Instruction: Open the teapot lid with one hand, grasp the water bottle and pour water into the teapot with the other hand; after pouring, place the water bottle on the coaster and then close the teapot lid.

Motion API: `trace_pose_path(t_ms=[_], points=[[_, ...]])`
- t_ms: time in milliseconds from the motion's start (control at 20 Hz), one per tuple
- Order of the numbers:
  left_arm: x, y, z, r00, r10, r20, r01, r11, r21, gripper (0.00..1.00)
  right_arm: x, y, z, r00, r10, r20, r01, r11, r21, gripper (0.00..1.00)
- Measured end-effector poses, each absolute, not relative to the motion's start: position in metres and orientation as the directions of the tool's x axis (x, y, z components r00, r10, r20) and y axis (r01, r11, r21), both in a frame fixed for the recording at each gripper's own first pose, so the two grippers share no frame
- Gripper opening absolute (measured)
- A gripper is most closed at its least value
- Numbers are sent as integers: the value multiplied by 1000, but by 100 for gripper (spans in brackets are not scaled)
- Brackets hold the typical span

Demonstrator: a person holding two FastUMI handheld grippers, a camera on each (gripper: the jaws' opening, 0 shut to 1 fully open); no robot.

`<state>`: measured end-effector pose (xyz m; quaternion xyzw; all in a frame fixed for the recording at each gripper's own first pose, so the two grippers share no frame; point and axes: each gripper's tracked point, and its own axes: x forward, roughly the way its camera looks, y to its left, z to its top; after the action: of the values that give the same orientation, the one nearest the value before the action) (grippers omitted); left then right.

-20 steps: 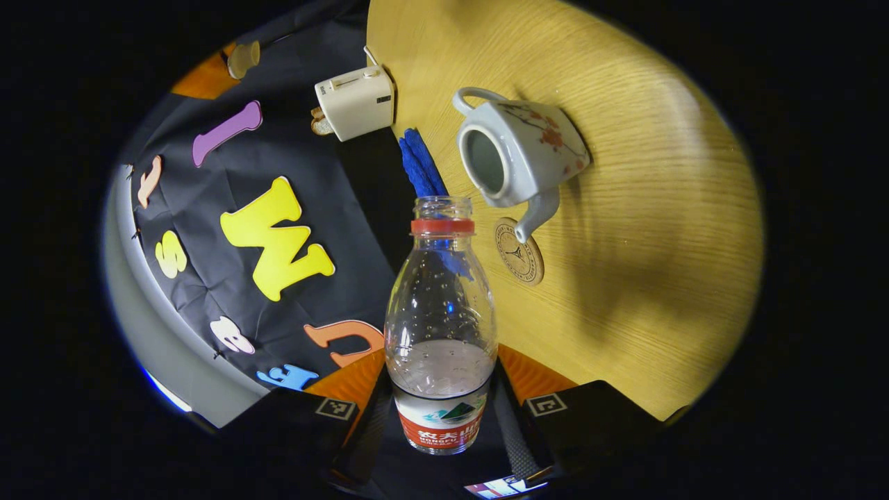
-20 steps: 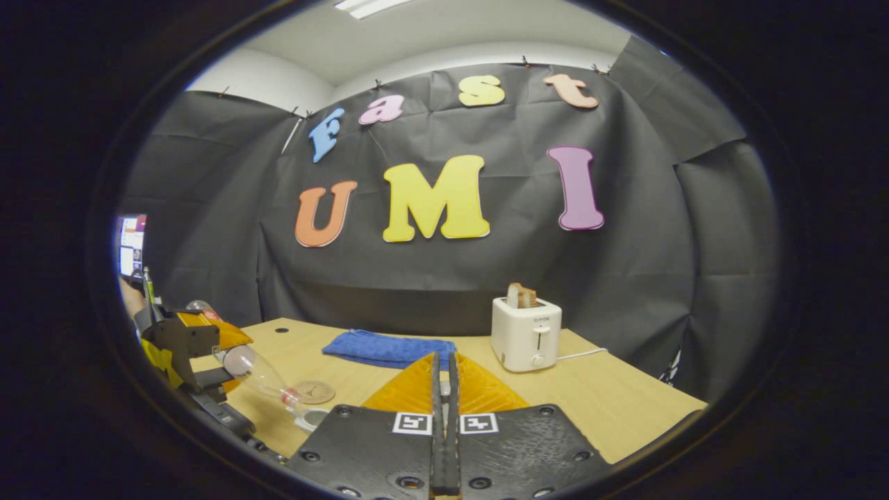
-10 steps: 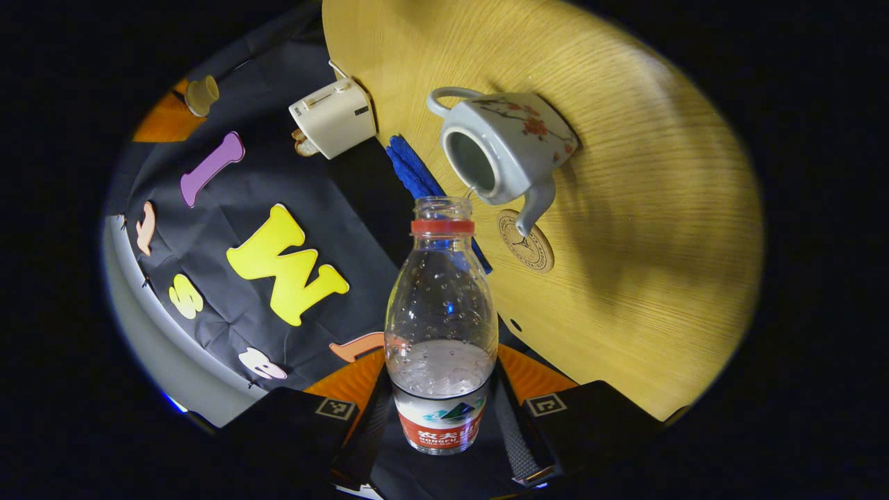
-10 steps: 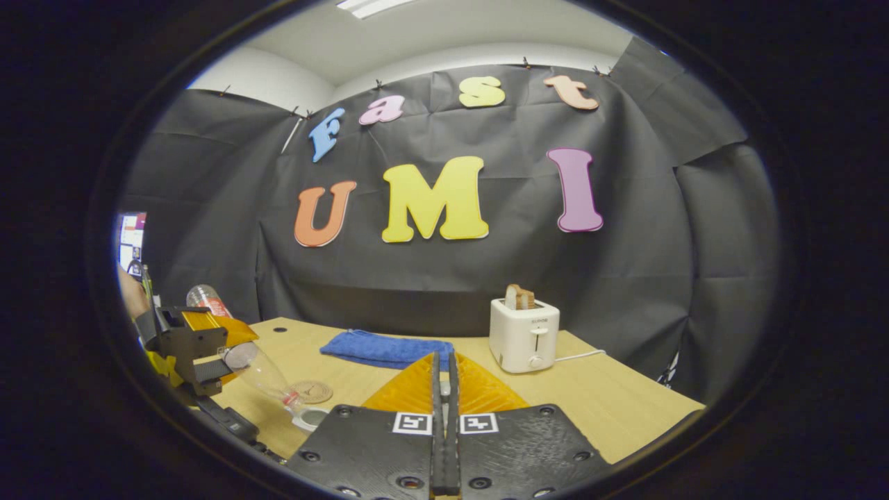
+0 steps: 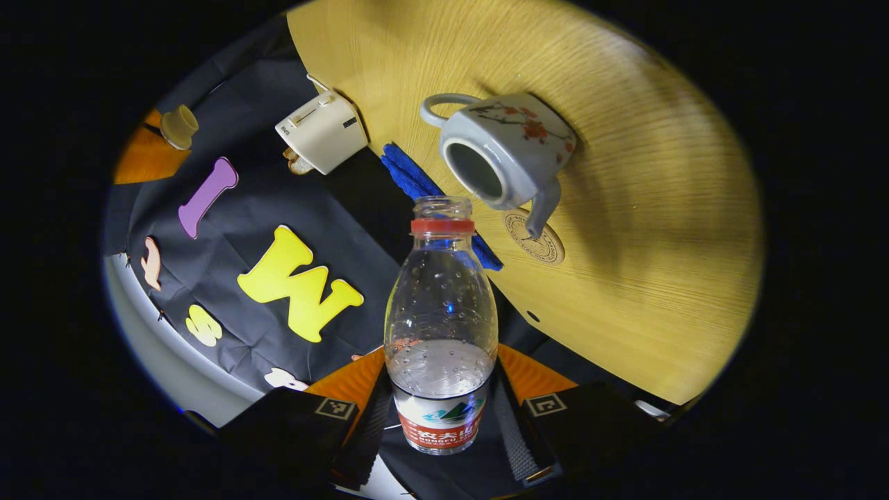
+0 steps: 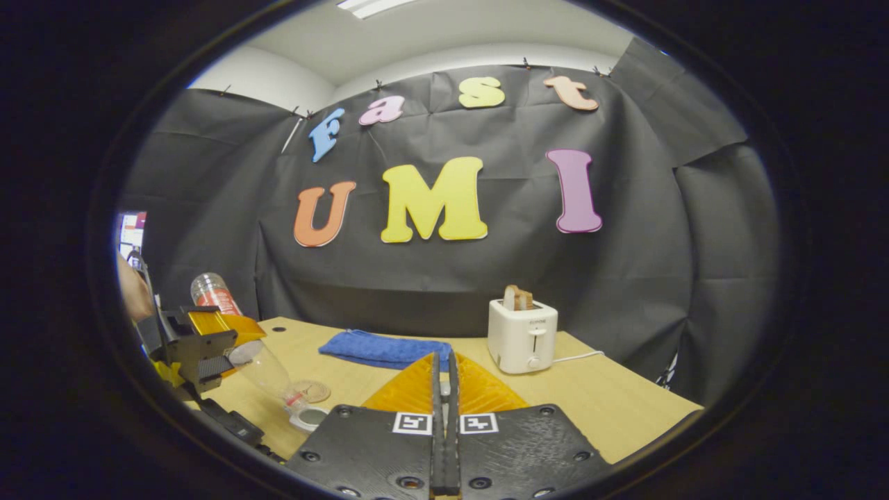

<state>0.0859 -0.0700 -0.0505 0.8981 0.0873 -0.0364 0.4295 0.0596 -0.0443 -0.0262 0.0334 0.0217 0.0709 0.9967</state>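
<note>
Water bottle sits clamped in the left claw, both fingers pressing on its labelled lower part, its open mouth with the red neck ring pointing toward the teapot. In the left gripper view the teapot stands on the wooden desk with its lid off and the round opening bare; the bottle's mouth is just beside that opening. A round coaster lies on the desk next to the teapot's spout. A folded blue towel lies beyond the bottle's neck, and a white toaster stands farther off at the desk's back edge. Some water is still in the bottle, gathered toward its labelled end.

In the right gripper view the left claw shows at the far left, held by a hand, with the bottle tilted steeply, base up and neck down toward the teapot's rim at the lower edge. The coaster lies just behind it. The towel and the toaster, with a slice of bread in its slot, stand on the desk in front of the booth wall.

The right claw has its two fingers pressed together, nearly touching; whether they pinch the lid I cannot tell, though in the left gripper view a small tan knob shows at the tip of an orange claw at the far upper left.
</note>
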Motion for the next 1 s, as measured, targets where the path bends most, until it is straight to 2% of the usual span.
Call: trace_pose_path(t_ms=[400,600,750,1000], points=[[88,-70,-50,982,125,-142,189,-631,753,74,62,-44,-30,988,147,-50,-143,987,75,0],[89,-59,-57,975,135,-175,221,-573,789,73,62,-46,-31,988,144,-53,-139,987,77,0],[91,-53,-65,978,113,-174,207,-488,848,73,63,-50,-31,990,133,-52,-129,989,75,0],[89,-45,-81,980,77,-182,196,-257,946,74,69,-51,-38,991,116,-65,-112,991,67,0]])
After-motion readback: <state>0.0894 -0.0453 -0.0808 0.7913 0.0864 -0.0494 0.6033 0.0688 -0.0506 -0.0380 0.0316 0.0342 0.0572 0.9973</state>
